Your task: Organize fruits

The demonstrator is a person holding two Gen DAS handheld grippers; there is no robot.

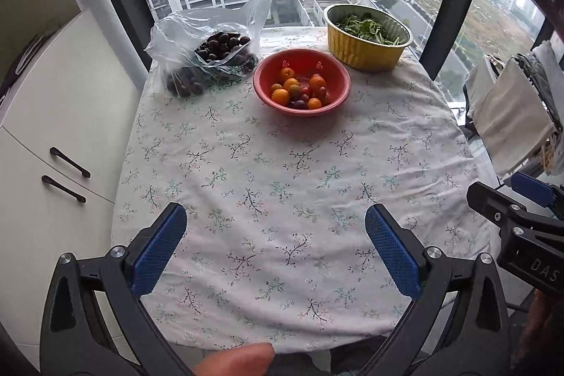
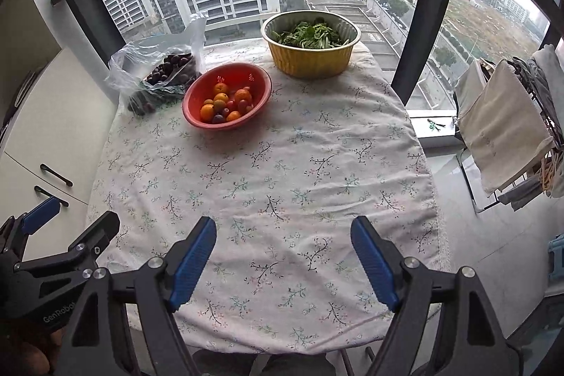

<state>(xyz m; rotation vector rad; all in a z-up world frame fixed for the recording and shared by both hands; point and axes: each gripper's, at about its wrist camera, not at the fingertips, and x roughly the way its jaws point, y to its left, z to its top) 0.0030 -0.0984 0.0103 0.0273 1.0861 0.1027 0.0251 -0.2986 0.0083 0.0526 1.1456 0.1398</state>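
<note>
A red bowl with several orange and dark red small fruits stands at the far middle of the table. A clear plastic bag of dark cherries lies to its left. My left gripper is open and empty above the near table edge. My right gripper is open and empty, also near the front edge. Each gripper shows at the other view's side, the right one and the left one.
A gold foil bowl of green leaves stands at the far right. The table wears a floral cloth. White cabinets stand left, a drying rack with cloths right, a window behind.
</note>
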